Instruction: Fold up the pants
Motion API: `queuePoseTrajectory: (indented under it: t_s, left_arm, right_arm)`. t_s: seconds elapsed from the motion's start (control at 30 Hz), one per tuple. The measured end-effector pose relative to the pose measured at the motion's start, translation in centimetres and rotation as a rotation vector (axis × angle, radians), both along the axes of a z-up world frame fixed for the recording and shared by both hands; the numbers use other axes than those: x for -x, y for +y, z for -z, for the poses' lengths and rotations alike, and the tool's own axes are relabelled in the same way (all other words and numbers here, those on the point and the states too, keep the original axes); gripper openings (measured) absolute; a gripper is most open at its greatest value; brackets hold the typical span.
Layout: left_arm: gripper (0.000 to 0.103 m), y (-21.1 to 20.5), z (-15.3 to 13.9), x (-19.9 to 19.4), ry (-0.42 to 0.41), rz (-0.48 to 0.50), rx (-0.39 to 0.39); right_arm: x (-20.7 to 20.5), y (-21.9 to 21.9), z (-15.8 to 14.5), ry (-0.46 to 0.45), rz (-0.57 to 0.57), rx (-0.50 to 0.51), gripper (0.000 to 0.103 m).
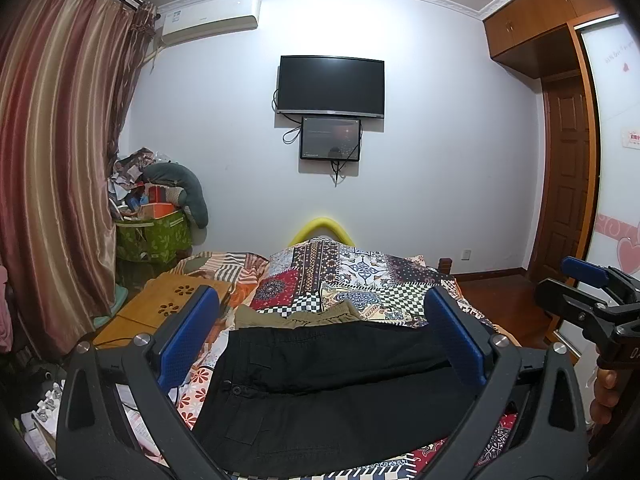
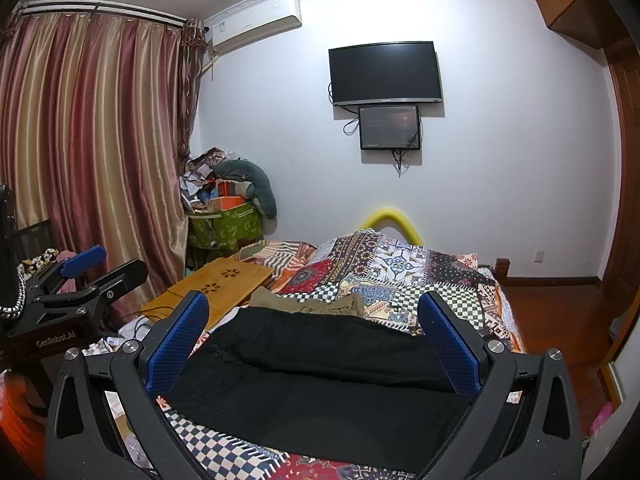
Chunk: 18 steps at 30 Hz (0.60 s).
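Black pants [image 1: 320, 392] lie folded on the patterned bedspread [image 1: 360, 276], with a buttoned pocket on their left side. They also show in the right wrist view [image 2: 316, 380]. My left gripper [image 1: 320, 312] is open and empty, held above the pants. My right gripper [image 2: 314, 316] is open and empty above the same pants. The right gripper shows at the right edge of the left wrist view [image 1: 592, 296]. The left gripper shows at the left of the right wrist view [image 2: 92, 276].
Khaki pants [image 2: 308, 300] lie just beyond the black ones. A wooden lap tray [image 2: 216, 288] rests on the bed's left side. A green bag of clutter [image 2: 226, 226] stands by the curtain [image 2: 100, 152]. A TV [image 2: 386, 74] hangs on the far wall.
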<state>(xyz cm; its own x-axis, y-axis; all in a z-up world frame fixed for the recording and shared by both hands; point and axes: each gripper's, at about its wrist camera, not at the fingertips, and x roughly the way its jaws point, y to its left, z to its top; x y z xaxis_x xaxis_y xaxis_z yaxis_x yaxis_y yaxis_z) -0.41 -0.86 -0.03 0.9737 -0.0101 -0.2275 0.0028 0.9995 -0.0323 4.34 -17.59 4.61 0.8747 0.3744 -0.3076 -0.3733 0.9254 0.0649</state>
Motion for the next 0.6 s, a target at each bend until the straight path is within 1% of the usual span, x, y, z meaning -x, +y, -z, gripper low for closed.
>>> queuePoseTrajectory:
  t_s: [0.6]
  left_arm:
    - [0.103, 0.26, -0.01, 0.06, -0.004, 0.001, 0.001]
  right_arm:
    - [-0.22, -0.24, 0.05, 0.005, 0.002, -0.002, 0.103]
